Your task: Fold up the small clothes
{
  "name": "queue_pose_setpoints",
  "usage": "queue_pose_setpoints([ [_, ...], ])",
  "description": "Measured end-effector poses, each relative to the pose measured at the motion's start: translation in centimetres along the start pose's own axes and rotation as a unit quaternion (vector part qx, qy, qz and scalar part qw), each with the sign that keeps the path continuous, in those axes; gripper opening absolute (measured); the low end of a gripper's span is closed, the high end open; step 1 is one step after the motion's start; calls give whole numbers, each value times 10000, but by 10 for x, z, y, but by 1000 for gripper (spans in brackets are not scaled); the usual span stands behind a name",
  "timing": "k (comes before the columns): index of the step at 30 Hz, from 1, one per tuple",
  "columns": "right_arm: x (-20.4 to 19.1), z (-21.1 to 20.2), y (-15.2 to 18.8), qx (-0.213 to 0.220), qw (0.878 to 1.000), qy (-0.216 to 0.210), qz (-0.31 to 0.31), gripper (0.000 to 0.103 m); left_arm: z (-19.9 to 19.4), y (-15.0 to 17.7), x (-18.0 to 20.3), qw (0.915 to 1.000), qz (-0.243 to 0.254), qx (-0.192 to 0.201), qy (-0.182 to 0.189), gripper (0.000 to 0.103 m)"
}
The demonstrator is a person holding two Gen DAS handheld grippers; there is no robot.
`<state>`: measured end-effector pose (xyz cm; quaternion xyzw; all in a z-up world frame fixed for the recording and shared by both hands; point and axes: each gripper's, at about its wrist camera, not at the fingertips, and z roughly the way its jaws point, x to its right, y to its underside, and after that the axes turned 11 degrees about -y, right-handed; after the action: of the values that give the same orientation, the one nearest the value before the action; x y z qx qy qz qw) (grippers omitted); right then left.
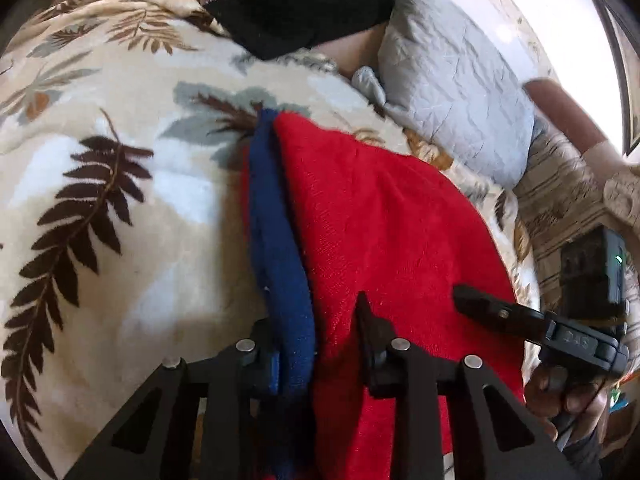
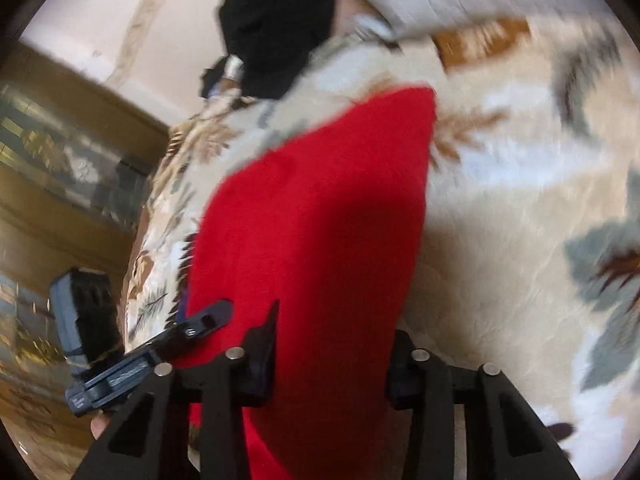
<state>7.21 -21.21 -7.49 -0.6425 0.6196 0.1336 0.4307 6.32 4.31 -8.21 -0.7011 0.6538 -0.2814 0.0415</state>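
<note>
A red knit garment with a blue band along its left edge lies on the leaf-print blanket. In the left wrist view its near end rises between the fingers of my left gripper, which is shut on the blue band and the red cloth. At the cloth's right edge, one finger of my right gripper lies over the red fabric. In the blurred right wrist view the red garment fills the gap of my right gripper, touching both pads. My left gripper shows at the garment's left edge.
A black garment is heaped at the far end of the blanket, beside a grey quilted pillow. A hand holds the right gripper's handle. Wooden furniture stands beyond the bed's left side.
</note>
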Motion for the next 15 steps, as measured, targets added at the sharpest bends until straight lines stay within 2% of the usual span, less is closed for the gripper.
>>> queue_pose_setpoints([
  [3, -14, -34, -10, 338, 9987, 185, -324, 41, -16, -8, 28, 9990, 218, 320, 204, 30],
  [6, -9, -73, -26, 664, 9962, 297, -473, 41, -23, -22, 67, 9964, 508, 520, 436, 30],
  [9, 21, -96, -35, 759, 9965, 331, -128, 44, -5, -31, 101, 9955, 694, 440, 477, 32],
  [11, 52, -93, -33, 678, 9962, 486, 231, 52, 30, -29, 116, 9963, 841, 53, 193, 37],
  [12, 75, -88, -28, 665, 9939, 734, 492, 56, 48, -25, 119, 9957, 916, -116, -104, 40],
  [13, 96, -83, -18, 584, 9901, 1026, 753, 58, 66, -18, 117, 9939, 959, -310, -443, 46],
  [14, 109, -82, -8, 537, 9883, 1106, 904, 58, 75, -12, 113, 9937, 969, -413, -393, 54],
  [15, 113, -87, -1, 671, 9891, 898, 957, 63, 72, -9, 109, 9951, 889, -258, -352, 59],
])
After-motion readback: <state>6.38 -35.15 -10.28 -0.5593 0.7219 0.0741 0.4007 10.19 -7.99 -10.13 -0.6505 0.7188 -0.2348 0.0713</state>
